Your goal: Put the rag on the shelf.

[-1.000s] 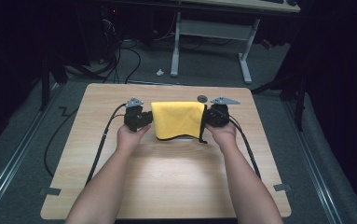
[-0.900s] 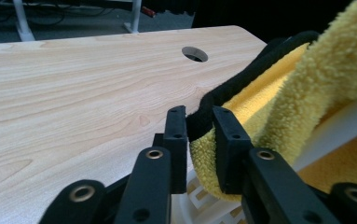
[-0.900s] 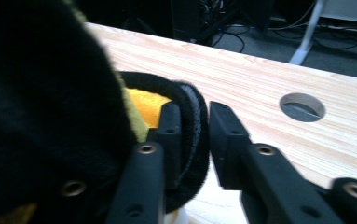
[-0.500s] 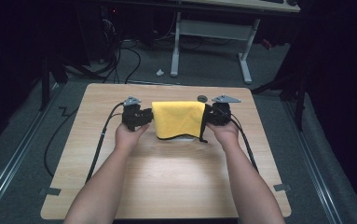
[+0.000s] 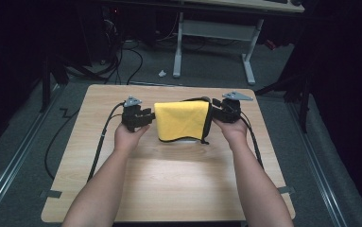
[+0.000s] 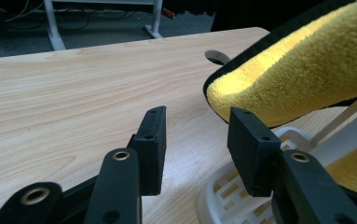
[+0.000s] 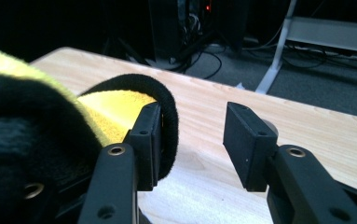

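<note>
Since a second ago both pairs of jaws have been opening and have let go of the yellow cloth, while the hands barely shifted. The left gripper stands open with bare tabletop between its pads, the cloth's edge just beyond one pad. The right gripper is open too, the cloth's black-trimmed edge lying against the outside of one pad. The cloth drapes over a white slotted rack mid-table, between the two grippers.

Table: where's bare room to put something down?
Near half of the table, between the forearms, is bare wood. So is the left strip beyond the cable. The far middle is crowded: yellow cloth over a white rack, grippers at both sides.
</note>
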Demonstrator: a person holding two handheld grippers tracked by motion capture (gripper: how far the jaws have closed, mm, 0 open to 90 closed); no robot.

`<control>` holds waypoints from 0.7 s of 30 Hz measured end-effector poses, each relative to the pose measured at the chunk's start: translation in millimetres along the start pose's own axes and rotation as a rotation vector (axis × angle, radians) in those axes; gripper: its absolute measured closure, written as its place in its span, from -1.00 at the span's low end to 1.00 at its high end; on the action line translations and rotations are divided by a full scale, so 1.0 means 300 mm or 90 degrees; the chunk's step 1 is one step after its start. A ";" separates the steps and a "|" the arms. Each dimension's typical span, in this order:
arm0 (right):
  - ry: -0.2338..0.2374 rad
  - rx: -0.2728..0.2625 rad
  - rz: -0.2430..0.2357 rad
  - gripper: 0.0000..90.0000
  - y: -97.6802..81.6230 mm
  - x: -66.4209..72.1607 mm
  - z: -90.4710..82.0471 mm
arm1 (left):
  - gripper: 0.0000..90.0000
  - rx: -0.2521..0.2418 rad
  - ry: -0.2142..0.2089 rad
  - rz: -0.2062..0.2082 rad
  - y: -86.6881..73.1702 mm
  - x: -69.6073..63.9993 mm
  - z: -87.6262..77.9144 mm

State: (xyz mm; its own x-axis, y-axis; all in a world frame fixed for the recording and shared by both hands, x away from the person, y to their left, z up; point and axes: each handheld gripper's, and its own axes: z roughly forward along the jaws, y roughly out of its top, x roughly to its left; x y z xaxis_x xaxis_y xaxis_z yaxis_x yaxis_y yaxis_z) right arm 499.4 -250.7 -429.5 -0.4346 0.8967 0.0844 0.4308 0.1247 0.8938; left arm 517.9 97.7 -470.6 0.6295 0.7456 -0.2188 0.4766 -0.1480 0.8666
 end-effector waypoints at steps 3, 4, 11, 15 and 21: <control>-0.015 0.015 -0.032 0.33 -0.005 0.013 0.004 | 0.29 -0.003 -0.003 -0.002 0.002 -0.003 -0.002; 0.003 -0.002 0.002 0.37 -0.006 0.002 -0.004 | 0.29 -0.004 -0.003 0.000 0.003 -0.004 -0.003; 0.000 0.077 0.012 0.31 -0.067 -0.019 0.050 | 0.29 -0.004 -0.002 0.001 0.004 -0.004 -0.006; -0.011 0.082 0.008 0.30 -0.075 -0.017 0.059 | 0.30 -0.002 0.001 0.005 0.005 -0.002 -0.010; -0.042 0.055 0.001 0.35 -0.034 -0.034 0.030 | 0.30 -0.006 0.010 0.009 0.013 0.010 -0.026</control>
State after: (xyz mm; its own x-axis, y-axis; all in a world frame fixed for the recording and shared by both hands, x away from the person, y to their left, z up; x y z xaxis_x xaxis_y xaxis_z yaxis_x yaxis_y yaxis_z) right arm 506.5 -257.1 -443.5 -0.3828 0.9223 0.0537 0.4985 0.1573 0.8525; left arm 516.9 104.4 -464.5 0.6263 0.7536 -0.1995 0.4619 -0.1526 0.8737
